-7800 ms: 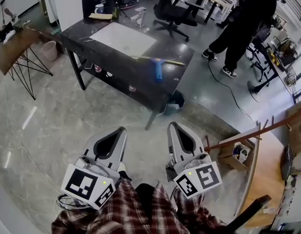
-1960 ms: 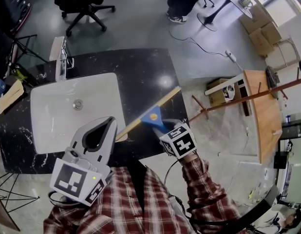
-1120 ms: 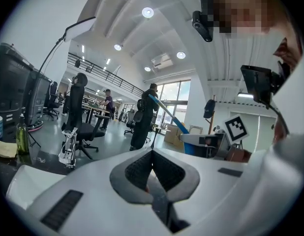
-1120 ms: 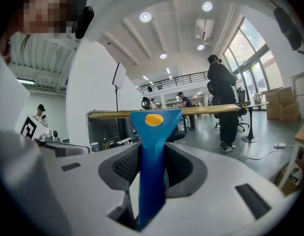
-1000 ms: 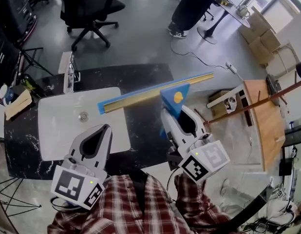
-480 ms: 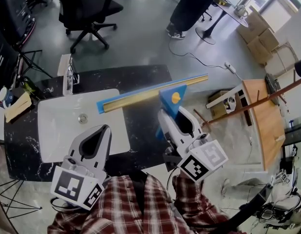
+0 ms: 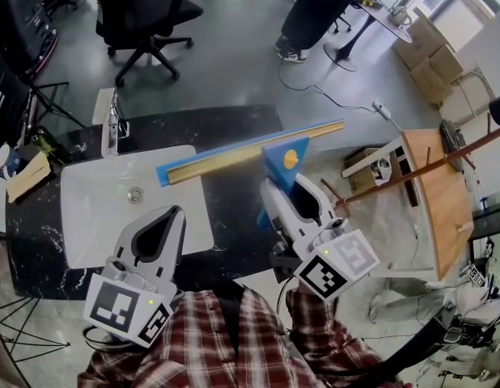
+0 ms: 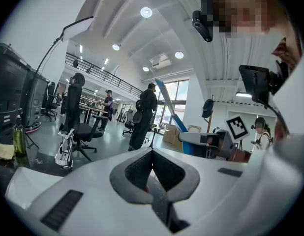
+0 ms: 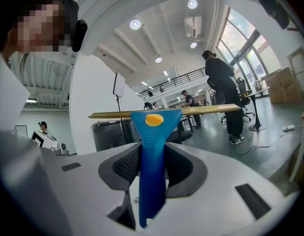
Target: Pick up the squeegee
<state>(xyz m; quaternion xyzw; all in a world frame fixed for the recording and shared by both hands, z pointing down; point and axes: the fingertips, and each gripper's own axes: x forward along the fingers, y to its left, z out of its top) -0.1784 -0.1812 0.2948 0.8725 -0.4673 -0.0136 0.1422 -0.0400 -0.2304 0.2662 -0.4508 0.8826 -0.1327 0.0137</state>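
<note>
The left tongs (image 7: 175, 213) hang idle, jaws pressed together on nothing, leaving the job to the right tongs (image 7: 286, 186). These stand partly closed, clamped on the blue handle so the tool cannot swing. The squeegee (image 7: 248, 153) rides level in the air above the dark worktop (image 7: 234, 212) and its white sink (image 7: 96, 208), so the pickup looks done.

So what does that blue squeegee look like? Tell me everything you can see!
The squeegee has a blue, plastic-looking handle that widens into a triangle with a yellow dot. Across the top runs a long, thin blade bar, brass-coloured with a blue edge. The right gripper is shut on the handle, with the blade crosswise and roughly level. It is in the air above the black counter, and nothing else touches it.
</note>
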